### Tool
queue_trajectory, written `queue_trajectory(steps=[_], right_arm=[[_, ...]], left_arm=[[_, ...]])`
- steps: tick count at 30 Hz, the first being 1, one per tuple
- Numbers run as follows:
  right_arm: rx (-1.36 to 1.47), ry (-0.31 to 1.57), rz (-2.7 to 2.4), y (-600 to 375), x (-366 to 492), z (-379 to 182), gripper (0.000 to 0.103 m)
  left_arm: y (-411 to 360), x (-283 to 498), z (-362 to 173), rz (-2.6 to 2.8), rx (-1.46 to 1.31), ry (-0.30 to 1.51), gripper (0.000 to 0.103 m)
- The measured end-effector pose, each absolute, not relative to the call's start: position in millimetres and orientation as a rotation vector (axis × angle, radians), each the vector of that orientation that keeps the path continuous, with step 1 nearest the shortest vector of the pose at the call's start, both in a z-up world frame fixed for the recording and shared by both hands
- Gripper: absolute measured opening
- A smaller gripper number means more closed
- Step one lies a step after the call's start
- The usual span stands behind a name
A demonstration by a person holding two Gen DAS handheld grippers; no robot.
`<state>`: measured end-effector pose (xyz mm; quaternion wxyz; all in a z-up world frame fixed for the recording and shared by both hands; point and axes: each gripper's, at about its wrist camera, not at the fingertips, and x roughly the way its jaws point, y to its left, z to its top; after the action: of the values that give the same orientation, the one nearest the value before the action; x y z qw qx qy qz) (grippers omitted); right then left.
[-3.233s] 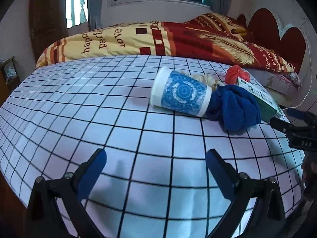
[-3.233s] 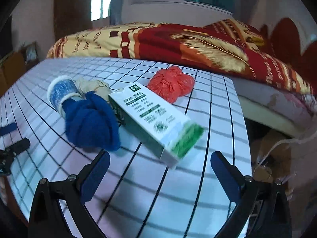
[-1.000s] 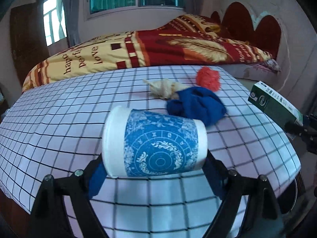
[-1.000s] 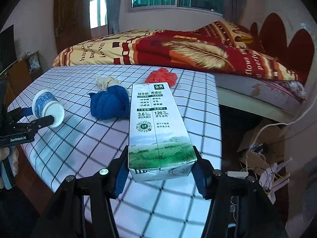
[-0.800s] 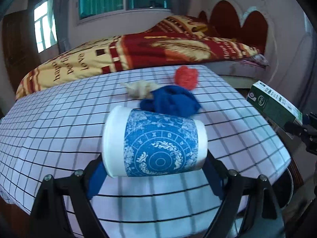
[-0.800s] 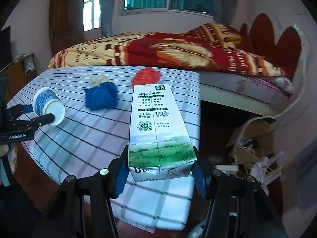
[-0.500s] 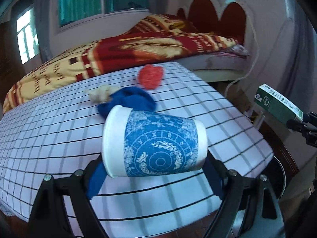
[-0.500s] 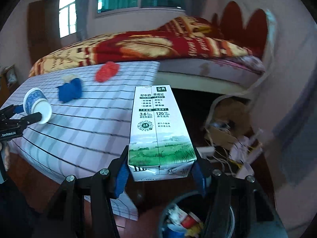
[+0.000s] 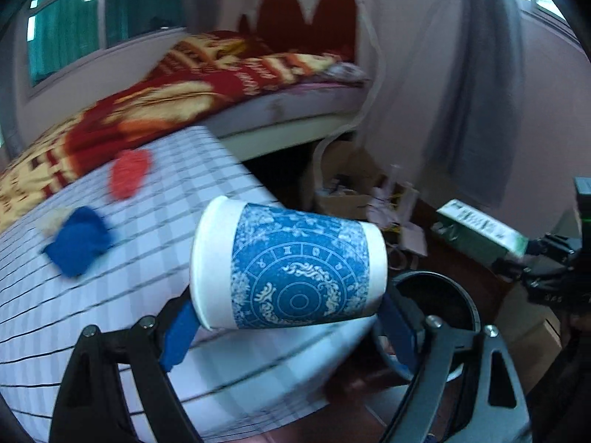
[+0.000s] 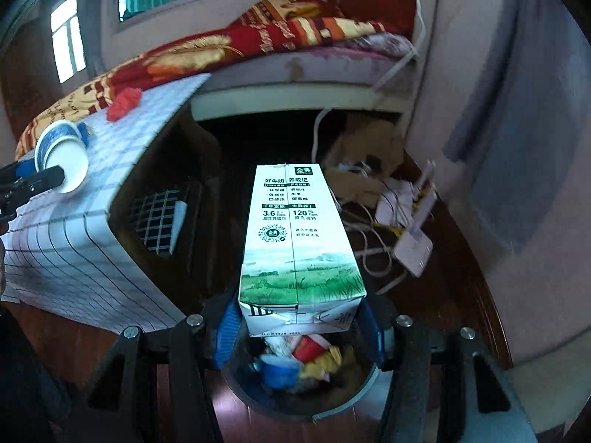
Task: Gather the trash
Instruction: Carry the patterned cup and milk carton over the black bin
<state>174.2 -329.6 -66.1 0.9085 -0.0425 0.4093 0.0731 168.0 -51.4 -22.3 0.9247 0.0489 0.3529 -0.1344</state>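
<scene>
My left gripper (image 9: 291, 326) is shut on a blue-and-white paper cup (image 9: 291, 267), held sideways over the table's right edge; the cup also shows in the right wrist view (image 10: 61, 155). My right gripper (image 10: 297, 332) is shut on a green-and-white milk carton (image 10: 297, 236), held above a round trash bin (image 10: 332, 406) that holds several pieces of rubbish. The carton (image 9: 480, 230) and the bin (image 9: 439, 295) also show in the left wrist view. A red wad (image 9: 127, 175), a blue cloth ball (image 9: 75, 245) and a beige wad (image 9: 51, 217) lie on the checked table.
The checked tablecloth (image 10: 74, 243) hangs over the table's edge left of the bin. A bed with a red-and-yellow blanket (image 10: 258, 37) stands behind. Cardboard, cables and a white power strip (image 10: 410, 247) lie on the wooden floor by the wall.
Both grippers have swung right, off the table toward the floor. The carton now hangs over the trash bin, and the cup has come close to the bin too.
</scene>
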Motion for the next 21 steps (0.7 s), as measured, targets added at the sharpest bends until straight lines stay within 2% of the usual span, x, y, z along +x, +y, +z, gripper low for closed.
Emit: queue_trajectory(steps=[10,19,21], right_arm=[[-0.124,0.947,0.145,-370,146,-112,0.058],[-0.163,1.043,0.198,-378,155,-154,0.058],[-0.144,1.042,0.24,-379,160,-159,0.061]], left_arm=[[-164,169,-66,-0.493,0.162,0.834,0.087],[-209,181,-124,-0.593,0.178,0.99,0.087],[-215,186,-140,-0.62,0.17,1.025,0.088]])
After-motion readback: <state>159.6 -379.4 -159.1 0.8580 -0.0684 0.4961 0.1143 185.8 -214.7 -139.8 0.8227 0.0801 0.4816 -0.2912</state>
